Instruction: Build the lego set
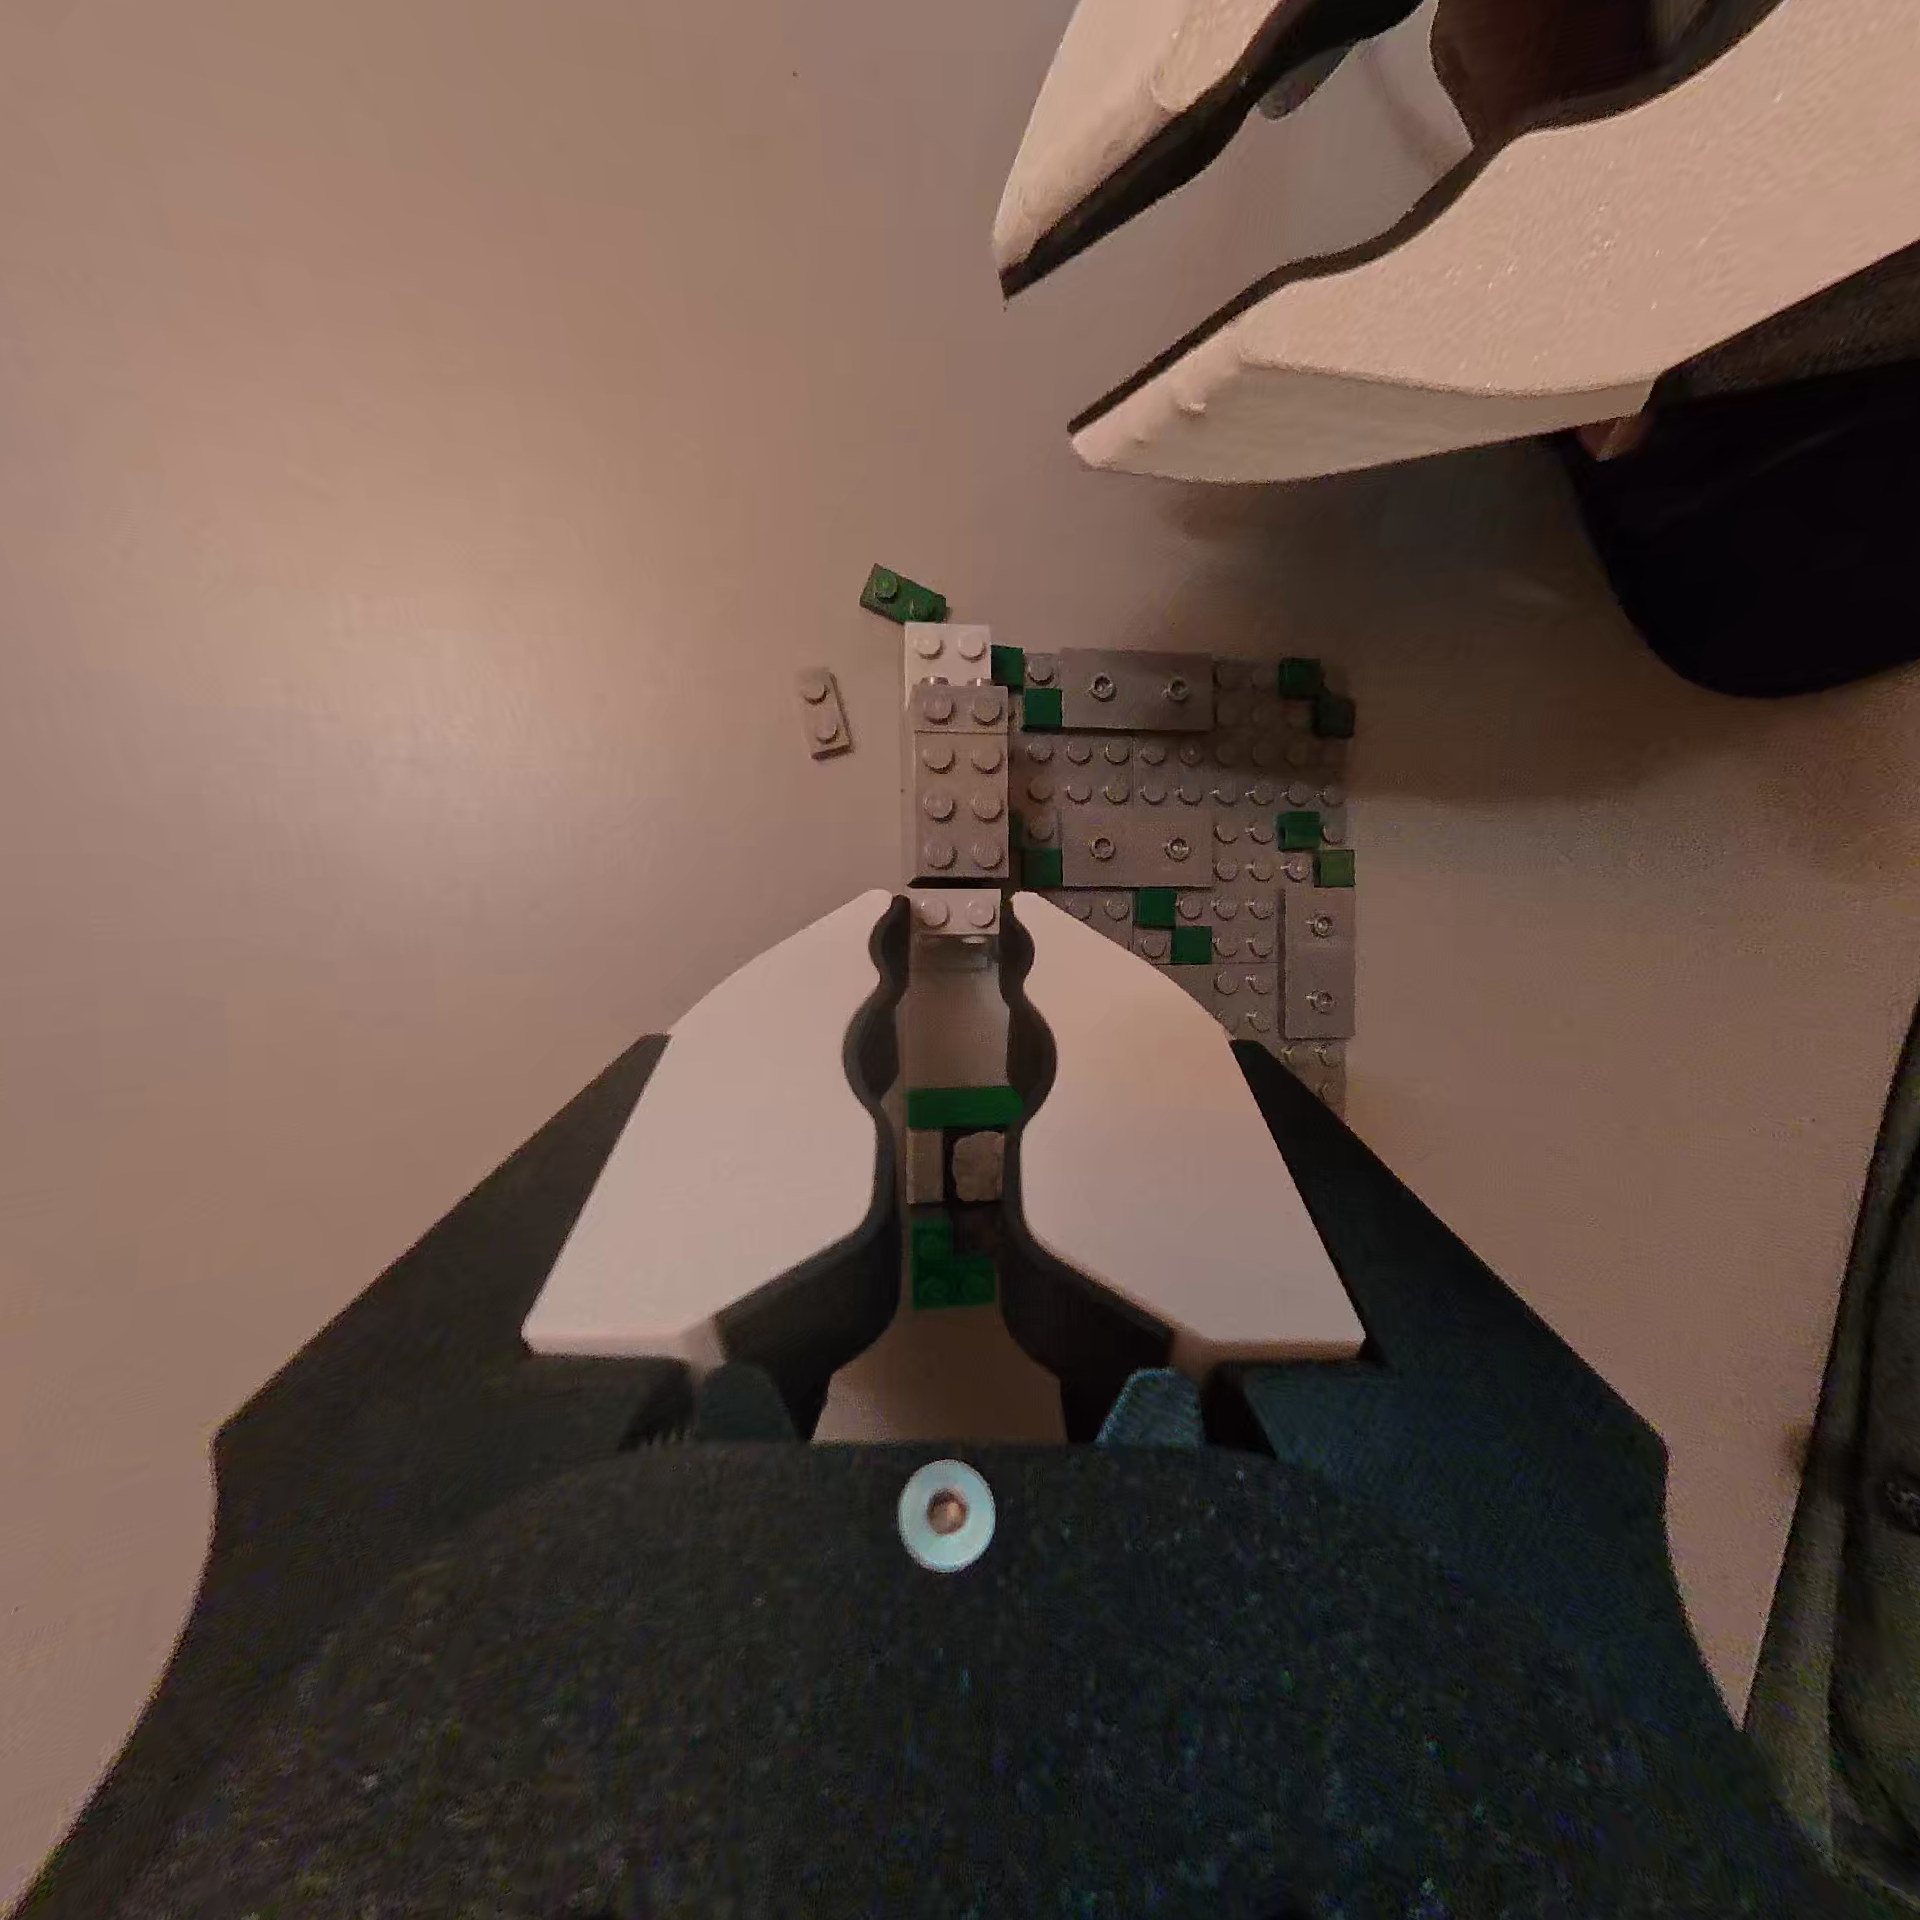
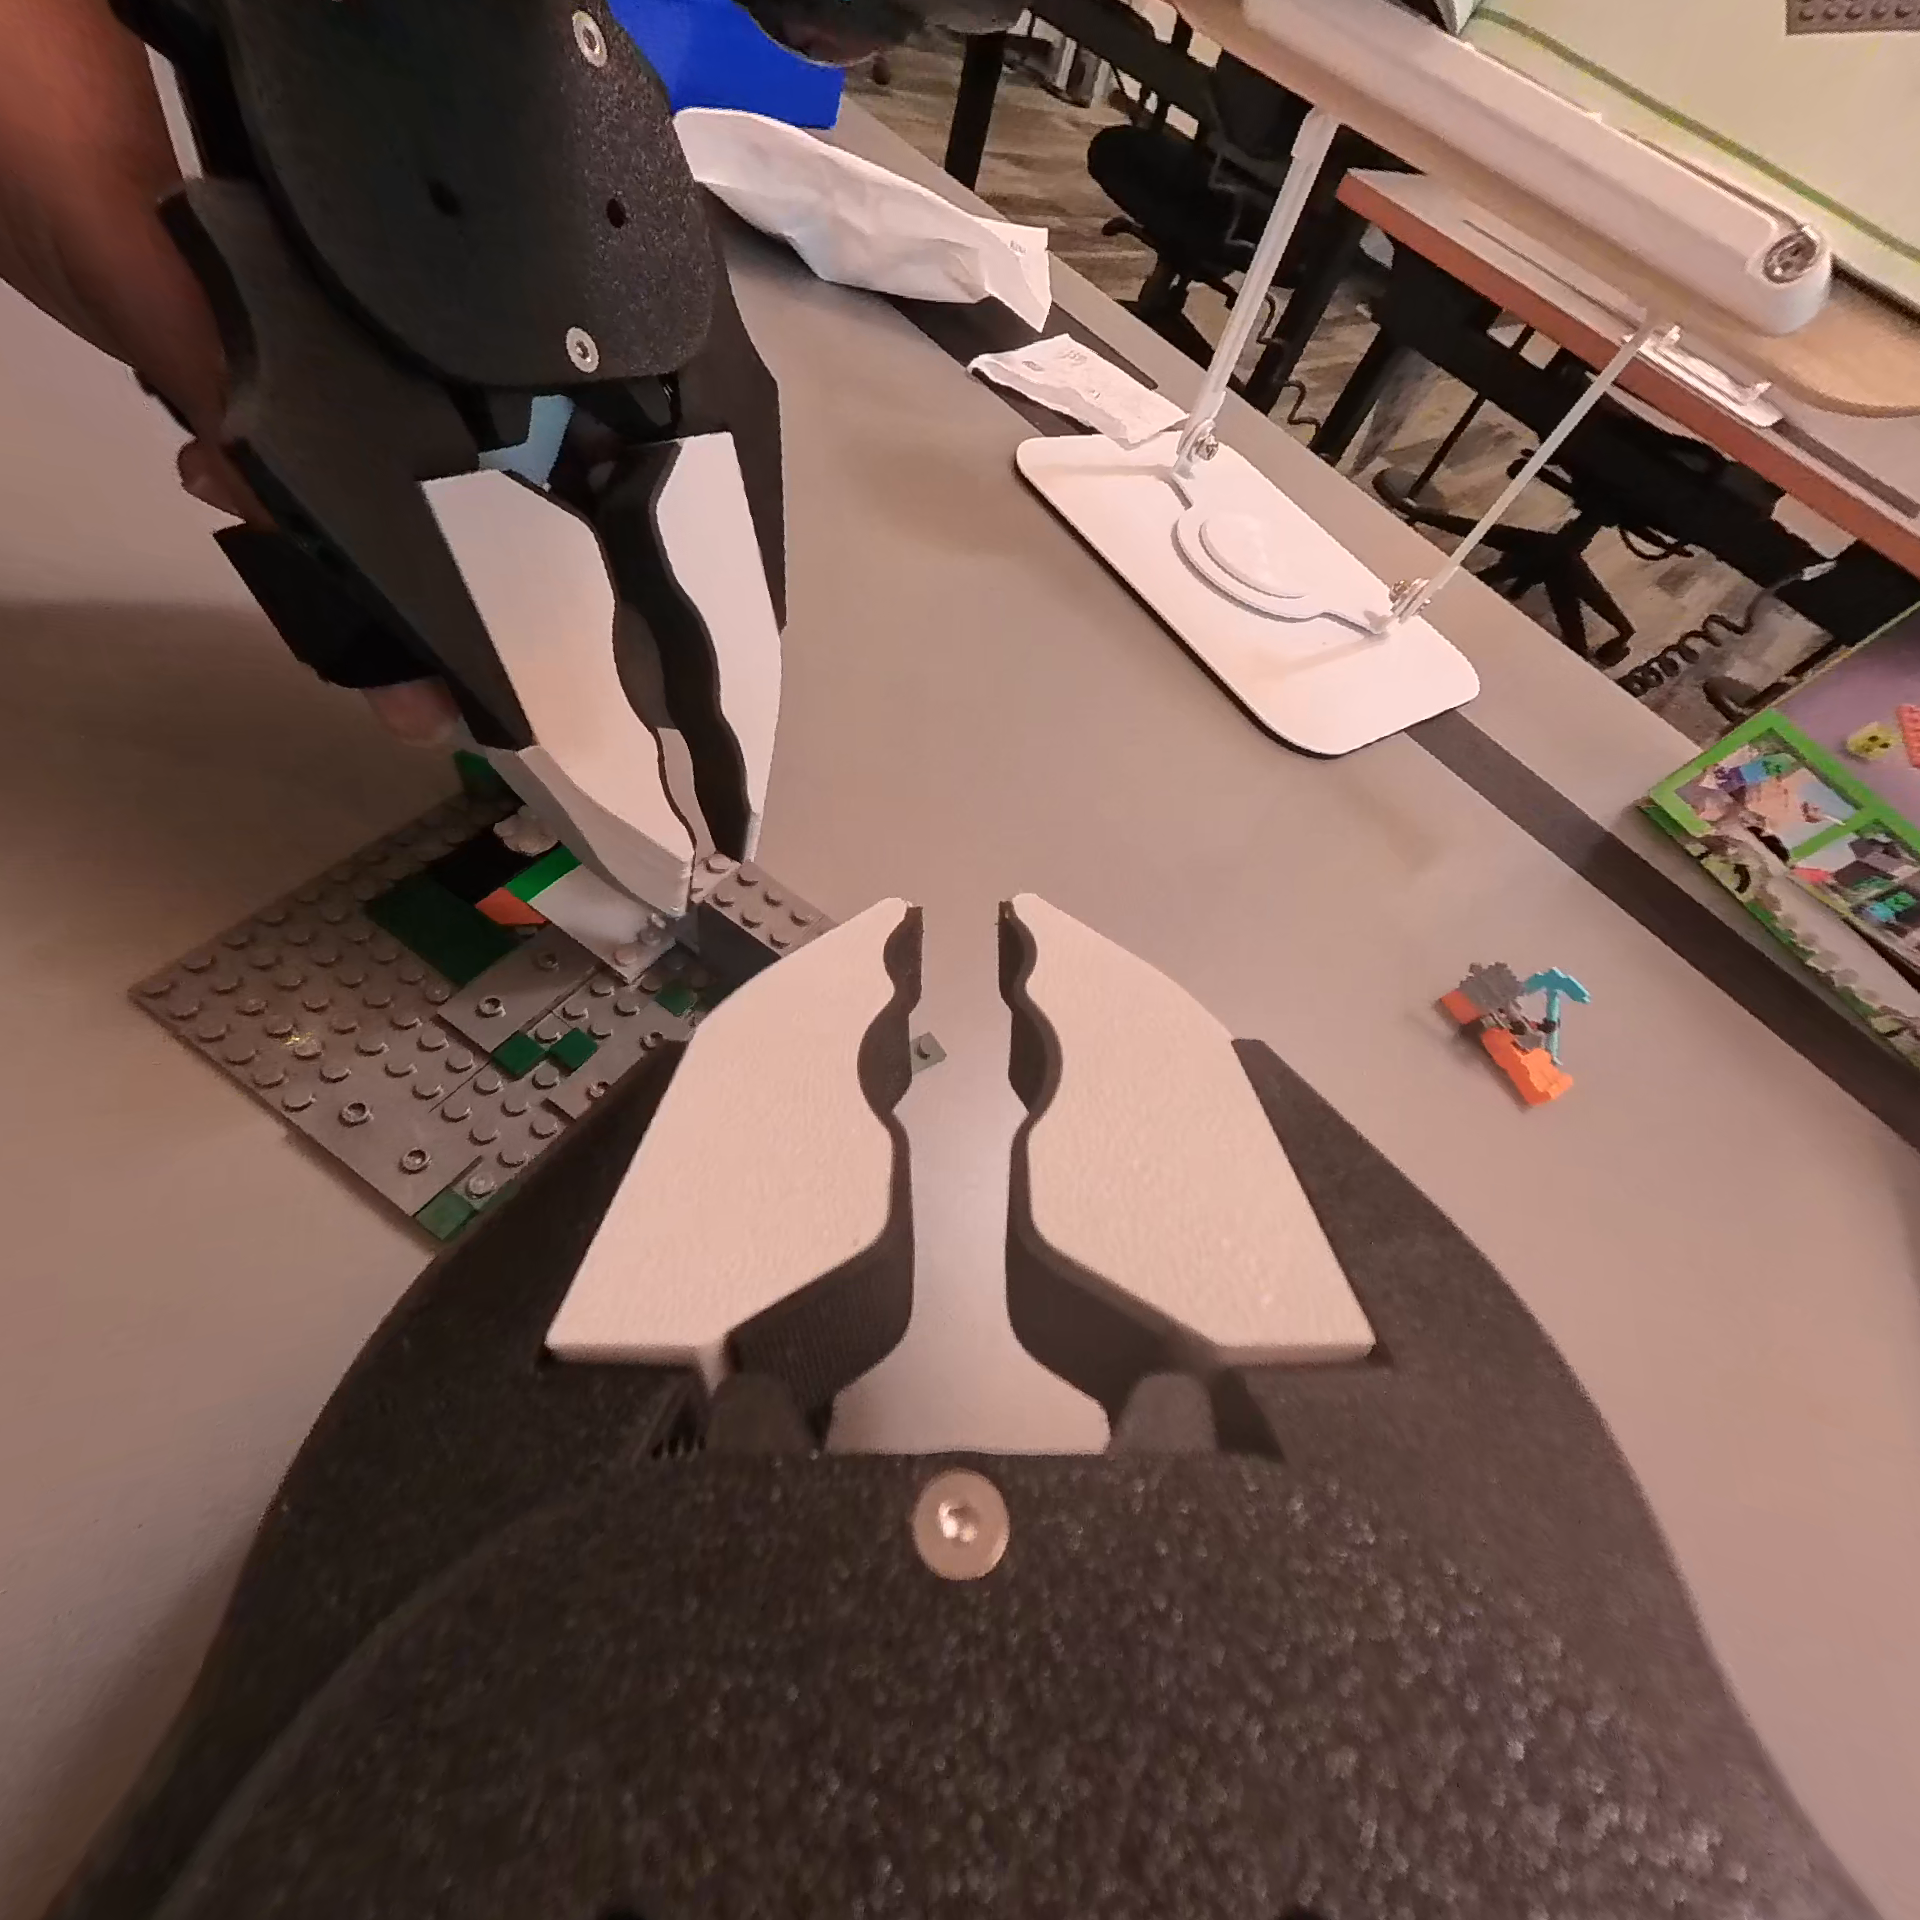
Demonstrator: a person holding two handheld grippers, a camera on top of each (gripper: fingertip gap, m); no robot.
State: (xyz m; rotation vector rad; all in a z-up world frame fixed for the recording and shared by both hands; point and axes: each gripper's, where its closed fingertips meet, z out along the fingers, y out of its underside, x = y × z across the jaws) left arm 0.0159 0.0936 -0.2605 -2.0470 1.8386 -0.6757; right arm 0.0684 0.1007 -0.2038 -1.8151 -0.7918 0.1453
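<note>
A grey studded baseplate with green tiles lies on the table; it also shows in the right wrist view. A light grey brick wall stands along its left edge. My left gripper is shut on a small light grey brick at the near end of that wall; it shows at the plate's far corner in the right wrist view. More grey and green pieces show between its fingers. My right gripper is open and empty, above the table beside the plate; it shows in the left wrist view.
A loose green plate and a loose grey plate lie just off the baseplate. To the right are a small orange and teal figure, a white lamp base, a green box and a white paper bag. The gap from one gripper's tips to the other's is roughly 8 cm. My left gripper's tips are some 5 cm from the loose grey plate.
</note>
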